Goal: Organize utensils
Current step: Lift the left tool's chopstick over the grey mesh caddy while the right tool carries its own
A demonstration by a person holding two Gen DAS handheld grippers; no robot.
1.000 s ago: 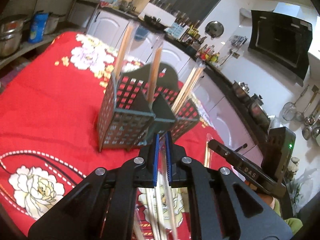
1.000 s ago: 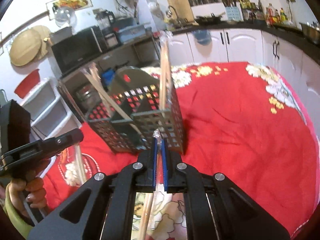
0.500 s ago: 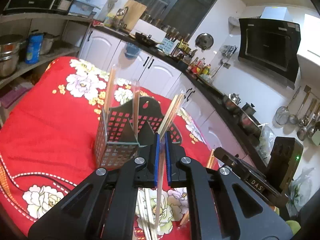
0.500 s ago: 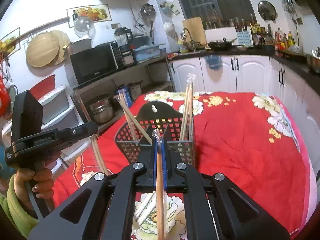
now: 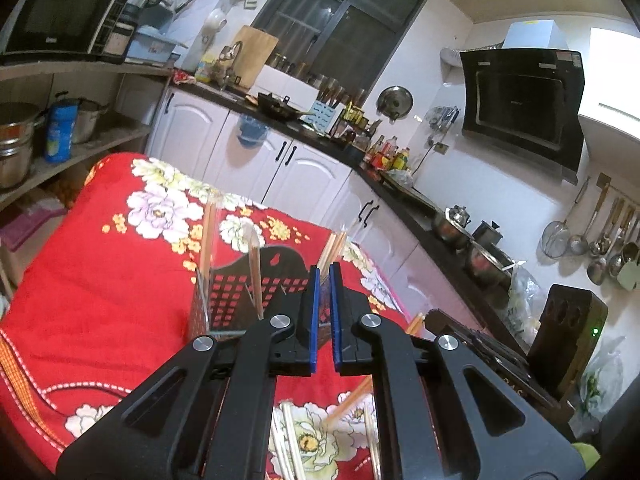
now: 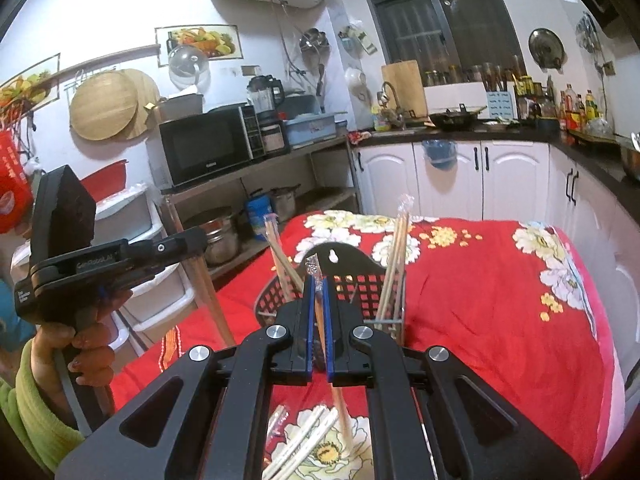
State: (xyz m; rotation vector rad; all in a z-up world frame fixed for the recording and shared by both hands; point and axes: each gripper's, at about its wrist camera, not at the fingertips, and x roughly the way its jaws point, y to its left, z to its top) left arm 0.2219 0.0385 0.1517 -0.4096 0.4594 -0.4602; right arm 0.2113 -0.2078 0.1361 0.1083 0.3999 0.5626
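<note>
A dark perforated utensil caddy (image 5: 236, 296) stands on the red floral cloth, with wrapped chopstick pairs (image 5: 206, 236) upright in its compartments. It also shows in the right wrist view (image 6: 360, 284). My left gripper (image 5: 323, 280) is shut on a wrapped chopstick pair; that pair (image 6: 204, 280) hangs below it in the right wrist view. My right gripper (image 6: 317, 292) is shut on another wrapped chopstick pair (image 6: 318, 304), raised above the cloth in front of the caddy. Loose wrapped pairs (image 6: 304, 440) lie on the cloth below both grippers.
The table with the red cloth (image 6: 500, 300) ends at the right near white cabinets (image 6: 500, 176). Shelves with pots (image 5: 16, 140) and a microwave (image 6: 208, 148) stand to the left. A black counter (image 5: 420, 208) runs behind.
Both grippers have risen and pulled back from the caddy, each lifting its chopstick pair off the cloth. The caddy now looks smaller and lower in both views.
</note>
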